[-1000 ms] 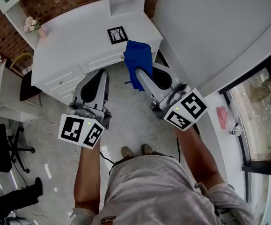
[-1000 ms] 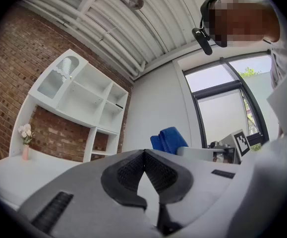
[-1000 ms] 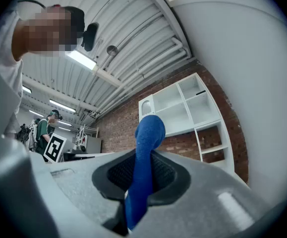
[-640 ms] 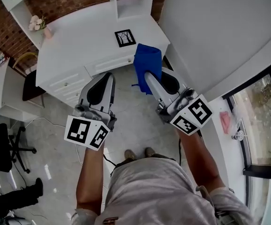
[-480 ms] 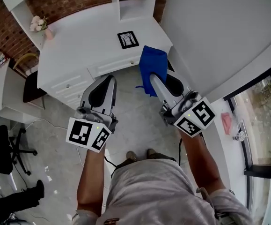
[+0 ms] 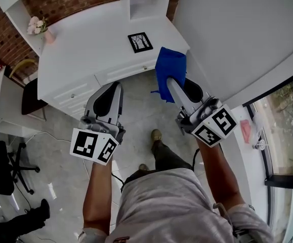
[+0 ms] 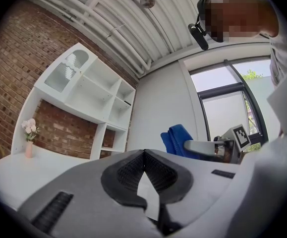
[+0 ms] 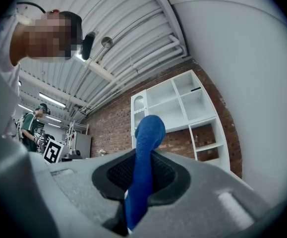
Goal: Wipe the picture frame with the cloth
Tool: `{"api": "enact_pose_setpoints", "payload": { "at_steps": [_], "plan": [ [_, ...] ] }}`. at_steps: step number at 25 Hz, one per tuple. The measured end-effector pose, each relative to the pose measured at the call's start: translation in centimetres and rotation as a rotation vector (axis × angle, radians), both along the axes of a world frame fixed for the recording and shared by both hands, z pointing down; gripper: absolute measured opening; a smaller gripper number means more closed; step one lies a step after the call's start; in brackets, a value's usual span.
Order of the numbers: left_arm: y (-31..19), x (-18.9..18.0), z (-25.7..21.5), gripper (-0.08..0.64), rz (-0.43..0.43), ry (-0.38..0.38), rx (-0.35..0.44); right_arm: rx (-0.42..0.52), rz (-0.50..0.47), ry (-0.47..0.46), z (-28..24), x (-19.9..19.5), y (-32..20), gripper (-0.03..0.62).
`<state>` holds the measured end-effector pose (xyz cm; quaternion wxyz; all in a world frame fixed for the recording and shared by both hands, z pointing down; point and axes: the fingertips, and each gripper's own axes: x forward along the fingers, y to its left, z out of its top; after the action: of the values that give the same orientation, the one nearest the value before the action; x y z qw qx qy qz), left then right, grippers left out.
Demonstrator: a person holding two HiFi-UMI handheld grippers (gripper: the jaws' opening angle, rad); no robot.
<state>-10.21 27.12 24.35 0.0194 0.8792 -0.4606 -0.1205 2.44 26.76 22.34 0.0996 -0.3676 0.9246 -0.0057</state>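
Jaws of right gripper clamp blue cloth; left gripper jaws closed, empty (picture frame lies flat on white worktop).

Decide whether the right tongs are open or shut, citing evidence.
Shut on the cloth: the right tongs pinch the blue fabric between their pads in the right gripper view.

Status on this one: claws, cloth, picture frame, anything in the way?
Left claw shut, empty. Right claw shut on blue cloth. Picture frame flat on desk, cloth not on it yet. Nothing between them.
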Motion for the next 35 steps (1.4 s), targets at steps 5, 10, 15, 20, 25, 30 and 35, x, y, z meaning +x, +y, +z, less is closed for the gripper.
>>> {"api": "enact_pose_setpoints", "payload": {
  "at_steps": [5,10,15,20,25,30,35],
  "plan": [
    [-2.9,-0.5,0.5,0.0,-0.013,-0.009,-0.004,-0.002,-0.002,0.007,0.4,-0.2,-3.5,0.049],
    [-7.8,-0.8,1.3,0.0,-0.039,-0.037,-0.019,0.0,-0.021,0.006,1.2,-0.3,-8.7,0.05],
    [-14.3,0.3,2.2,0.0,-0.056,-0.067,-0.043,0.014,-0.028,0.044,1.7,1.1,-15.2,0.051],
    [-21.1,1.1,3.3,0.0,-0.093,-0.091,-0.077,-0.002,-0.06,0.057,2.3,2.7,-22.5,0.05],
    [-26.6,1.5,4.4,0.0,-0.135,-0.11,-0.112,-0.03,-0.108,0.056,3.5,3.4,-28.3,0.051],
    [-30.9,1.4,6.5,0.0,-0.152,-0.129,-0.159,-0.056,-0.145,0.061,4.8,2.9,-32.6,0.051],
    [-33.7,1.4,8.5,0.0,-0.141,-0.139,-0.212,-0.089,-0.16,0.07,6.1,1.7,-35.0,0.05]
  ]
}}
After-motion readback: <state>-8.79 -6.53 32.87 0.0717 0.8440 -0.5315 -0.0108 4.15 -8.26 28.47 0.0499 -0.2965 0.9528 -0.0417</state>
